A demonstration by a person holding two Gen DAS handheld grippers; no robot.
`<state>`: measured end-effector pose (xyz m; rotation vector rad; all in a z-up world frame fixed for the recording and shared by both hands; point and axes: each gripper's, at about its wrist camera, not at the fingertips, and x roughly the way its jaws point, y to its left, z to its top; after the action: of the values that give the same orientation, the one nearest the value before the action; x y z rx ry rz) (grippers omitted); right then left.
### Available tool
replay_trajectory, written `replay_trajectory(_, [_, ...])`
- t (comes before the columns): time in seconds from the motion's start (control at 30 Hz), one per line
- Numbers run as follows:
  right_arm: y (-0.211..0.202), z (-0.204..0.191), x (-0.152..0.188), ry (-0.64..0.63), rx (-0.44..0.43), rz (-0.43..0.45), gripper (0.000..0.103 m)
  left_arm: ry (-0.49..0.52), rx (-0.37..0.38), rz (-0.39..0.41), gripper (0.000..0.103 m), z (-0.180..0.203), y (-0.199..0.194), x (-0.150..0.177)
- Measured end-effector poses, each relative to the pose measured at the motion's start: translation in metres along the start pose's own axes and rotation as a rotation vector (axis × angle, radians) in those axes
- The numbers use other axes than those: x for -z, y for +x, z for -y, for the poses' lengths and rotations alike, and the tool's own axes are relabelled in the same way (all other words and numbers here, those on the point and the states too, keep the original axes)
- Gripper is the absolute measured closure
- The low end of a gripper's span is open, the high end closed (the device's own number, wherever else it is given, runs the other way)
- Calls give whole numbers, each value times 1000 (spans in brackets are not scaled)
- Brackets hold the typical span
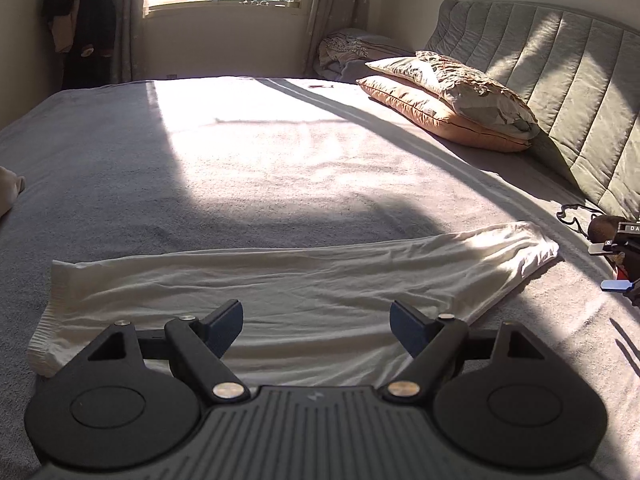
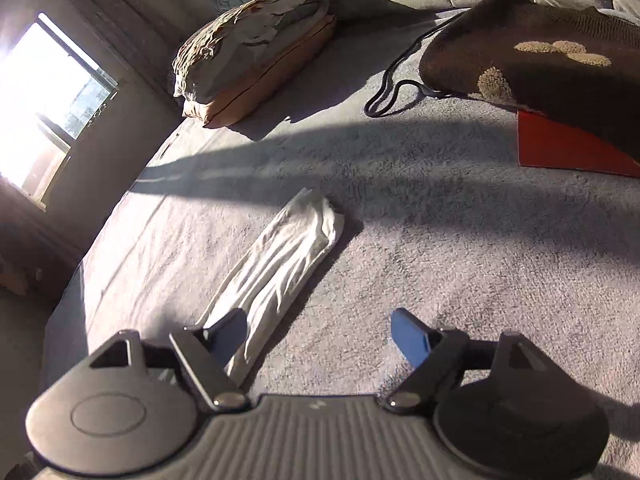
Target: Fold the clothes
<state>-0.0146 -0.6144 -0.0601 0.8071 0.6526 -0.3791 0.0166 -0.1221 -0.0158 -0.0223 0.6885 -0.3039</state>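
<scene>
A white garment (image 1: 280,280) lies in a long narrow band across the grey bed (image 1: 240,184); left gripper (image 1: 316,326) and right gripper (image 2: 320,336) hover wide open, empty; any further fold needs both ends gripped evenly.

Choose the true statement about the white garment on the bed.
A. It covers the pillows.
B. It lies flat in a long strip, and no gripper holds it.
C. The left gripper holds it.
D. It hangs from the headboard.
B: the garment lies as a long strip on the bed, and both the left gripper and right gripper are open and empty.

White garment (image 1: 280,292) on grey bedspread (image 1: 120,184); orange pillow (image 1: 432,112).
</scene>
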Motion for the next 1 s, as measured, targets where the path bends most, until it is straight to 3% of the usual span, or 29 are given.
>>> replay_trajectory(0.1, [47, 11, -12, 13, -8, -10, 44, -13, 22, -19, 20, -7, 25, 5])
replay_trajectory(0.17, [65, 17, -14, 15, -60, 47, 45, -14, 6, -14, 20, -11, 31, 8])
replay_trajectory(0.37, [81, 17, -18, -29, -134, 108, 48, -98, 2, 38, 20, -25, 40, 2])
replay_trajectory(0.47, [81, 16, -18, -6, -128, 126, 53, -77, -3, 21, 20, -26, 45, 3])
replay_trajectory(0.57, [79, 7, -13, -66, -77, 143, 69, -74, -22, 6, 20, -29, 46, 6])
replay_trajectory(0.63, [79, 4, -11, -76, -59, 143, 92, -98, -21, 1, 20, -33, 46, 5])
replay_trajectory(0.7, [77, 1, -10, -75, -66, 159, 93, -123, -25, -2, 20, -37, 46, 5])
replay_trajectory(0.9, [58, -49, -8, -265, -96, 287, 94, -148, -29, -11, 20, -44, 45, 4])
replay_trajectory(1.0, [43, -89, 7, -477, -151, 322, 94, -176, -32, -19, 20, -49, 46, 3])
